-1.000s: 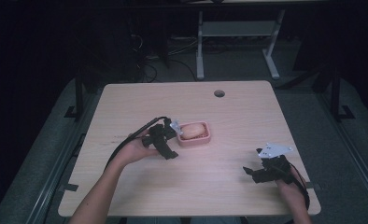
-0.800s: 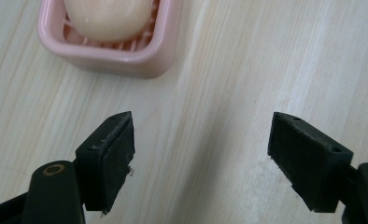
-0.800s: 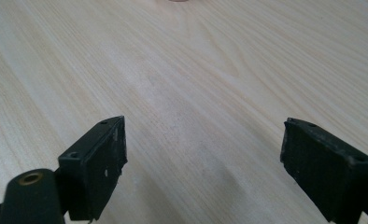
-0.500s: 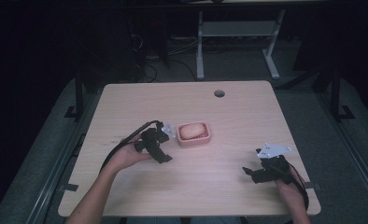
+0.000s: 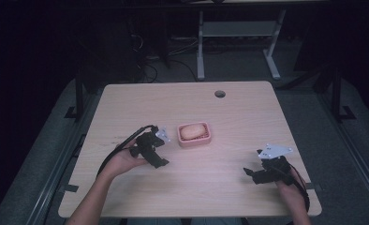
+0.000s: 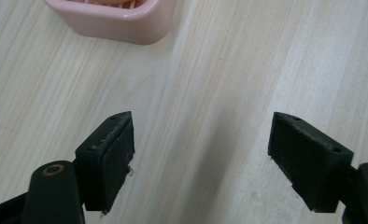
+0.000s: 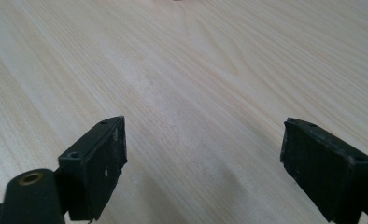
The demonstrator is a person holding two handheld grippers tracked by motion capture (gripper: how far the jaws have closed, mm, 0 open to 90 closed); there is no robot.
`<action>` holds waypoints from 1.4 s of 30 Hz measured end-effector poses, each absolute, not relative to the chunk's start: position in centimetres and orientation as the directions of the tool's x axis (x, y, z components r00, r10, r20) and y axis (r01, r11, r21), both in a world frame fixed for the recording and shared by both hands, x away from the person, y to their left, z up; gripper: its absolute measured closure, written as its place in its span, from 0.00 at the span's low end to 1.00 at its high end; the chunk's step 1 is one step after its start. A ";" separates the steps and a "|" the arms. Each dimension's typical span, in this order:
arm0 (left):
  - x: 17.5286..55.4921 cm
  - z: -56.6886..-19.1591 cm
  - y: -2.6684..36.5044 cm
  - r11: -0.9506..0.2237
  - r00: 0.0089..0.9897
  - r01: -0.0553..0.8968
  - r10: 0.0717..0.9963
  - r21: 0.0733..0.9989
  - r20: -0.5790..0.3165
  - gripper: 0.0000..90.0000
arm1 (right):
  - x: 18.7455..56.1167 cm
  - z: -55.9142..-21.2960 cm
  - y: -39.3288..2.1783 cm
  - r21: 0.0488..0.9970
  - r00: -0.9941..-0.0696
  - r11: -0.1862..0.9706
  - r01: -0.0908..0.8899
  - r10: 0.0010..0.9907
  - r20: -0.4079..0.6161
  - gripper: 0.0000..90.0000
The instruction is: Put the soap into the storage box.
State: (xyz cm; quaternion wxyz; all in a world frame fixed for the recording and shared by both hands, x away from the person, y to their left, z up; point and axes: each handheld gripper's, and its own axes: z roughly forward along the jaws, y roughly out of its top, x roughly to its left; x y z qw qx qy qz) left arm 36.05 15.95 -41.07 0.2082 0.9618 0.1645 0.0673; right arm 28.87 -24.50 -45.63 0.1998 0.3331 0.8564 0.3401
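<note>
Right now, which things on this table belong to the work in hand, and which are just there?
In the job:
- pink dish, holding a pale rounded lump
- left gripper, jaws open, beside the dish
- right gripper, jaws open, near the table's front right corner

Just there:
- cable hole in the table
- white frame on the floor behind

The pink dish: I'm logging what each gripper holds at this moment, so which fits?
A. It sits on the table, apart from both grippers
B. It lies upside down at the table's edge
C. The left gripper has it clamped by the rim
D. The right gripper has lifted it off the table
A: the pink dish rests upright on the table, and the left gripper and the right gripper each have open jaws with bare wood between them.
</note>
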 end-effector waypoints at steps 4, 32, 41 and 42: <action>35.7 -41.4 16.5 -0.852 0.932 0.303 0.359 0.427 0.056 0.25 | 28.8 -45.6 -24.6 0.715 -0.696 0.545 0.438 0.709 -0.115 0.15; 33.7 -42.3 19.6 -0.829 0.919 0.329 0.392 0.453 0.050 0.24 | 28.8 -45.9 -24.9 0.708 -0.688 0.544 0.451 0.717 -0.112 0.15; 32.9 -42.8 20.4 -0.824 0.916 0.332 0.398 0.459 0.052 0.24 | 28.9 -46.0 -24.8 0.703 -0.688 0.545 0.456 0.717 -0.110 0.15; 32.8 -42.9 20.6 -0.823 0.916 0.334 0.397 0.459 0.046 0.24 | 28.9 -46.0 -24.8 0.703 -0.689 0.547 0.455 0.716 -0.111 0.15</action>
